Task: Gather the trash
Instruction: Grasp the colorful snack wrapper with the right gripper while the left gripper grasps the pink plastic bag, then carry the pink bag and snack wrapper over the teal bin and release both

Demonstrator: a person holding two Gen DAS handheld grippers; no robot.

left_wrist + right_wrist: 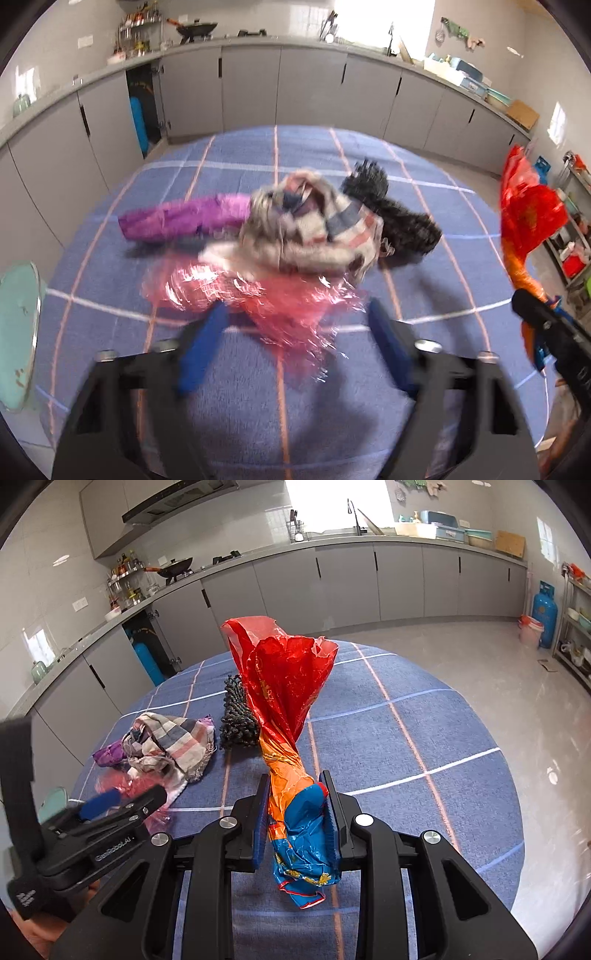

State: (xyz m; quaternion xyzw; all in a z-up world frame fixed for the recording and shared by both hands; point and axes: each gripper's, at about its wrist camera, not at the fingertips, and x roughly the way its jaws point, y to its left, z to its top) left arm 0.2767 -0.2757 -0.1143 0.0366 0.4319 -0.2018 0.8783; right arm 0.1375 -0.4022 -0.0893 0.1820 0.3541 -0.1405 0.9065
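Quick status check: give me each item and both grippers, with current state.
right gripper: shut on red plastic bag, held upright
left gripper: open, around pink wrapper
pink wrapper: flat on table
checked cloth: crumpled on table
cabinet door: open

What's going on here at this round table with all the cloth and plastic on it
A person is clearing trash off a table with a blue checked cloth, a gripper in each hand. The right gripper is shut on a twisted red, orange and blue plastic bag, holding it upright. The left gripper is open around crumpled pink cellophane, not yet pinching it. A plaid rag, a purple wrapper and a dark knitted piece lie just behind.
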